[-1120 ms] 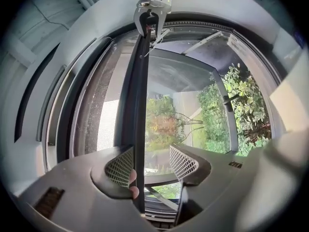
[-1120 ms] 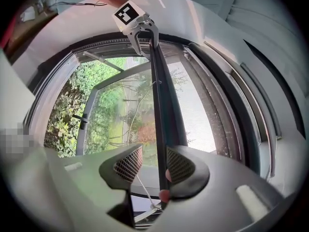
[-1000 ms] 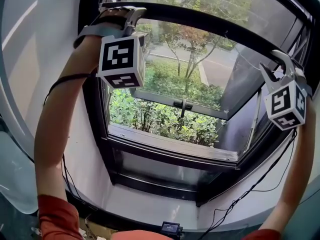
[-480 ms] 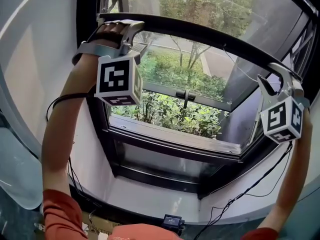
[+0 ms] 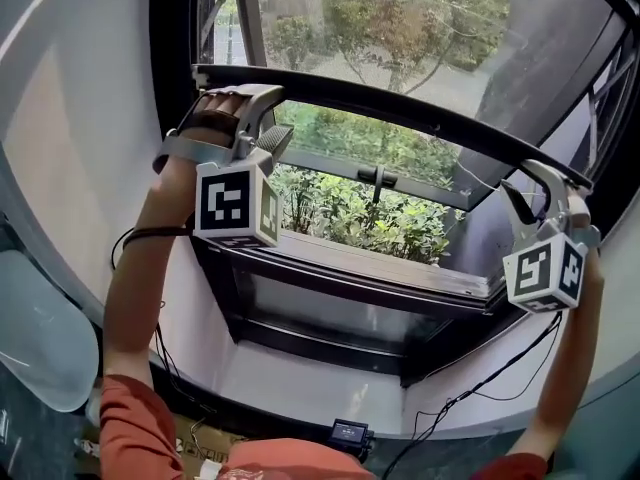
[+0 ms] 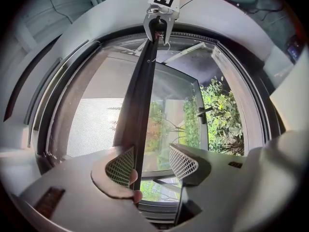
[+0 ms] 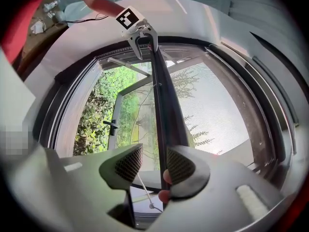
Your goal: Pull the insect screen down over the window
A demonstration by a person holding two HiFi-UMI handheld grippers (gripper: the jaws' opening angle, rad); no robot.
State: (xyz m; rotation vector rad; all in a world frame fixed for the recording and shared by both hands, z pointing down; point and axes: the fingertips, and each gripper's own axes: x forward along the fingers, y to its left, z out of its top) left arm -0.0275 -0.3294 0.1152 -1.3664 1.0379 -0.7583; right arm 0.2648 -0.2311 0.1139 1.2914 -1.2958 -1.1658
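The insect screen's dark bottom bar point(image 5: 400, 108) runs across the window, with grey mesh point(image 5: 400, 28) stretched above it. My left gripper point(image 5: 245, 103) is hooked over the bar's left end and my right gripper point(image 5: 540, 183) over its right end. In the left gripper view the bar point(image 6: 142, 95) lies against the left jaw of the open gripper point(image 6: 152, 158) and leads up to the right gripper point(image 6: 159, 25). In the right gripper view the bar point(image 7: 161, 95) rests against the right jaw of the open gripper point(image 7: 154, 161); the left gripper point(image 7: 142, 35) holds the far end.
Below the bar the window sash stands open outward, with its handle point(image 5: 378, 178) and green shrubs point(image 5: 350, 213) beyond. A white sill point(image 5: 300, 388) runs under the frame, with cables point(image 5: 470, 393) and a small black device point(image 5: 347, 432). A thin cord point(image 7: 145, 192) hangs near the right jaws.
Both grippers and the screen bar have come down toward the window handle. The mesh now covers more of the opening.
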